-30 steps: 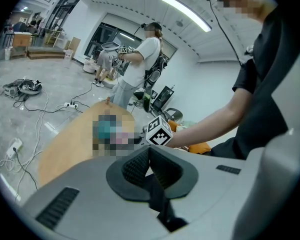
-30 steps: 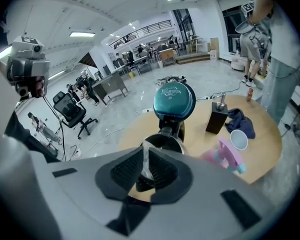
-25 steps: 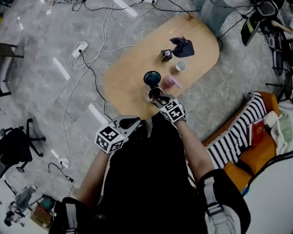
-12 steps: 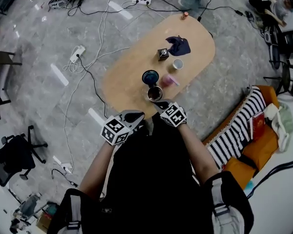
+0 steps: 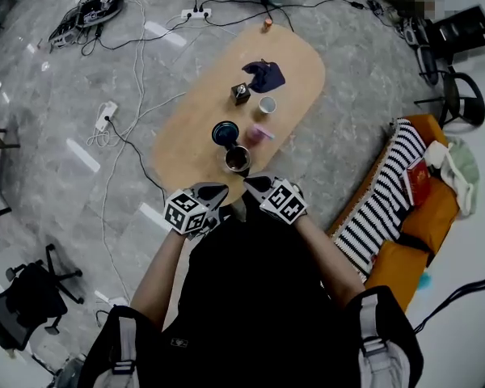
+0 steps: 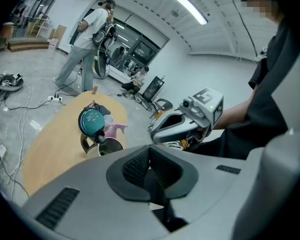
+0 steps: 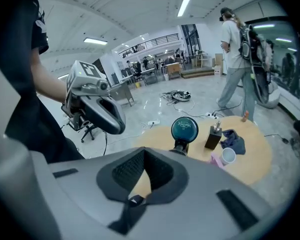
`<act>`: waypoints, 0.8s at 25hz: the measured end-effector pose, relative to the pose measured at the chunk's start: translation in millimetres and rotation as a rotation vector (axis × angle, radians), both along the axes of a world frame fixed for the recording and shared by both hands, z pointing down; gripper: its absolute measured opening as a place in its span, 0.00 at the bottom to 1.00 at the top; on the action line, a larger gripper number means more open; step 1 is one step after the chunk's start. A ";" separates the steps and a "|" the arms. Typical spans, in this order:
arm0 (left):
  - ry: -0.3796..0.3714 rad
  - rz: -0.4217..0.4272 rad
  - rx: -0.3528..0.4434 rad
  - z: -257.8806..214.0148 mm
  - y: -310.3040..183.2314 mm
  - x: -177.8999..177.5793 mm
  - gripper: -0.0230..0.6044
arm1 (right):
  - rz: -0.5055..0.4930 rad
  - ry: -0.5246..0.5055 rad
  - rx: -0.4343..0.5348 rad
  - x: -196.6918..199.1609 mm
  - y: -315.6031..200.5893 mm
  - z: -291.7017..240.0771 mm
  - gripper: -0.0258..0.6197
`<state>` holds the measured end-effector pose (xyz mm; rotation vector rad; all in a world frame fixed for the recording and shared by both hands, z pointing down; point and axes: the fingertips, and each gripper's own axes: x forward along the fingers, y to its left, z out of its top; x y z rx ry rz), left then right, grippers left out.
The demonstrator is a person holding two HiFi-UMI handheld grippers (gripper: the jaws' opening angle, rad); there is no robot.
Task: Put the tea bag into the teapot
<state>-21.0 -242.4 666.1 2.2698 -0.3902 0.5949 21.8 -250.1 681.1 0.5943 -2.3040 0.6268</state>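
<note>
The metal teapot (image 5: pixel 237 159) stands near the wooden table's near end, mouth open, with its teal round lid (image 5: pixel 225 132) raised behind it. A pink item (image 5: pixel 261 132) lies just right of it; I cannot tell whether it is the tea bag. My right gripper (image 5: pixel 257 184) hovers at the table's near edge, a short way from the pot, jaws together. My left gripper (image 5: pixel 214 192) is beside it, off the table, also shut. In the left gripper view the teapot (image 6: pixel 104 146) and lid (image 6: pixel 92 121) lie ahead. My own jaws (image 7: pixel 142 179) show nothing held.
Farther along the table (image 5: pixel 186 136) are a white cup (image 5: pixel 267 104), a dark small box (image 5: pixel 240 94) and a dark blue cloth (image 5: pixel 264 75). Cables and power strips (image 5: pixel 105 113) lie on the floor at left. A striped cushion (image 5: pixel 384 204) is at right. A person (image 7: pixel 237 59) stands beyond the table.
My right gripper has drawn back from the teapot's rim to the table's near edge. The left gripper has come up beside it. The head view has shifted.
</note>
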 end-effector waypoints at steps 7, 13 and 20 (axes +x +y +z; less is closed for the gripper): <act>0.009 0.031 0.006 -3.6 -6.5 7.4 0.05 | 0.021 -0.002 0.024 5.3 0.4 -15.7 0.05; 0.003 0.037 0.003 -0.3 -5.5 7.9 0.05 | 0.014 -0.001 0.024 4.1 0.4 -15.1 0.05; -0.004 0.026 0.002 -1.1 -7.9 4.2 0.05 | -0.002 0.016 0.023 6.2 -1.5 -13.8 0.05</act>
